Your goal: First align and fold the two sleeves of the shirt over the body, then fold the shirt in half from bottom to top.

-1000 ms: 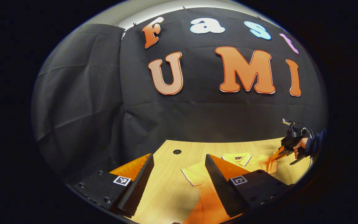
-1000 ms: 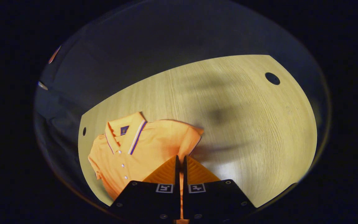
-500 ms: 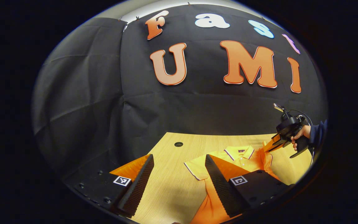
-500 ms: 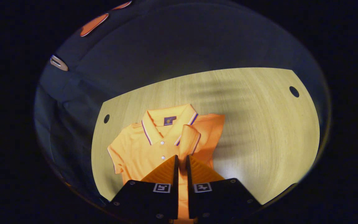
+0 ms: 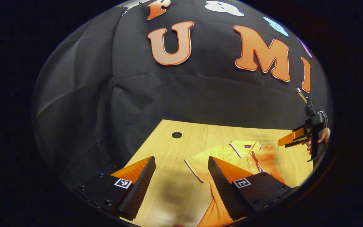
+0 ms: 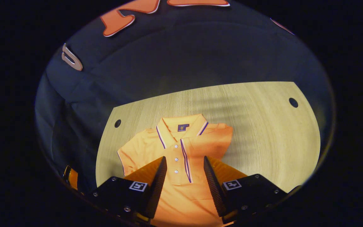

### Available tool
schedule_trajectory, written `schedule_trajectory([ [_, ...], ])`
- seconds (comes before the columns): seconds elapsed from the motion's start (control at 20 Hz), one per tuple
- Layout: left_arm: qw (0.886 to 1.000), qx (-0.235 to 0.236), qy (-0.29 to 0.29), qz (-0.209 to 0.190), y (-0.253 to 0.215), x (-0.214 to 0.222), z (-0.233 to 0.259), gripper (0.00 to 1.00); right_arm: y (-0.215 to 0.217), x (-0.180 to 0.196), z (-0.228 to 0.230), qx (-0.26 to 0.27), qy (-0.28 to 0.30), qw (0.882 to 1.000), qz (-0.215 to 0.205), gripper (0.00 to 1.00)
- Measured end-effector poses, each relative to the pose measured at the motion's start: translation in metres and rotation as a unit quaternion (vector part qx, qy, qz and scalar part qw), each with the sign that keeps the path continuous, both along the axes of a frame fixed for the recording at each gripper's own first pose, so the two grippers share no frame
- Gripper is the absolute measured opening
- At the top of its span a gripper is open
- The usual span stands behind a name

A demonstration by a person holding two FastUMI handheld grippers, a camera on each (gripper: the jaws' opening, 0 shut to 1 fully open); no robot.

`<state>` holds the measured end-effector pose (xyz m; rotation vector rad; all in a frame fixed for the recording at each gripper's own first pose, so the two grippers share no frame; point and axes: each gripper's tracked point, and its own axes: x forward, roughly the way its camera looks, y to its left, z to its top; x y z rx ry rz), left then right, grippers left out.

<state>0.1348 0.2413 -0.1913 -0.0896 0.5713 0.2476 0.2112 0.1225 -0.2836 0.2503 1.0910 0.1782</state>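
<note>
Shirt [image 6: 175, 157] lay flat on table [image 6: 263, 126], collar toward the wall, one sleeve [image 6: 214, 143] folded over its body, other sleeve [image 6: 131, 154] spread out, right gripper [image 6: 184, 176] above it, fingers apart, empty, left gripper [image 5: 181, 186] wide open, empty, over the table beside the shirt.

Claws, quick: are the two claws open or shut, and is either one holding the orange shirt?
Left claw: open, holding nothing.
Right claw: open, holding nothing, above the orange polo shirt.

A light wooden table [image 6: 263, 126] is standing against the booth's black cloth wall [image 5: 83, 104] (creased in folds). Two round holes [image 6: 293, 102] are showing near the table's far corners.
</note>
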Motion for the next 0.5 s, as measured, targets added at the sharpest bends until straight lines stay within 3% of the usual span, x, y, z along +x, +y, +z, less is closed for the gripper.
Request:
schedule_trajectory([
  [0.25,0.991,-0.089,0.102,-0.022,-0.019,0.034,-0.067,0.99,-0.017,-0.007,0.045,0.0,-0.067,0.998,-0.018,0.89],
  [0.5,0.967,-0.138,0.215,-0.007,-0.027,0.053,-0.124,0.99,-0.043,-0.03,0.079,-0.037,-0.126,0.991,-0.026,0.97],
])
